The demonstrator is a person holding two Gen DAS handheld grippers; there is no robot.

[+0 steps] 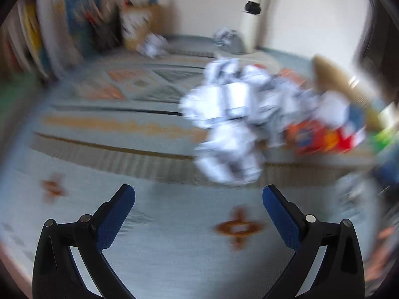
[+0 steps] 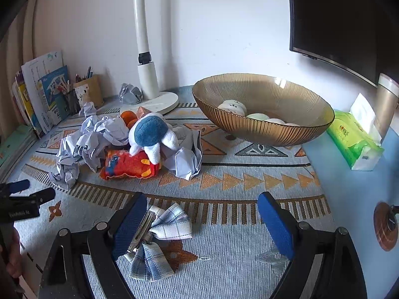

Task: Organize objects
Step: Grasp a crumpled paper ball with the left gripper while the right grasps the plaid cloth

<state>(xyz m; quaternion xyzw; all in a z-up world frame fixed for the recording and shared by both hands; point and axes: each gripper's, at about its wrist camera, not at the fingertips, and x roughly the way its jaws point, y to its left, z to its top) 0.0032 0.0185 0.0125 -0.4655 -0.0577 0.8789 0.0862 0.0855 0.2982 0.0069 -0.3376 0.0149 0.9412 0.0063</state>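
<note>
From my right claw, whose fingers stand wide apart and grip nothing, I see a plaid bow hair clip lying on the patterned cloth of the surface, just inside my left finger and touching or nearly touching its blue pad; I cannot tell which. Beyond it sits a heap: crumpled paper, a blue-and-white plush toy resting on a red-orange snack packet, and more crumpled paper to its right. A ribbed amber glass bowl holding pale round items stands further right, near a green tissue pack whose printing is too small to read. A white lamp base, a pencil holder and upright books line the wall; their cover text is illegible to me. My left claw is also wide and empty, over the cloth with the paper heap ahead of it; that view is heavily blurred. In the right view the left claw shows at the edge, with small writing I cannot make out.
</note>
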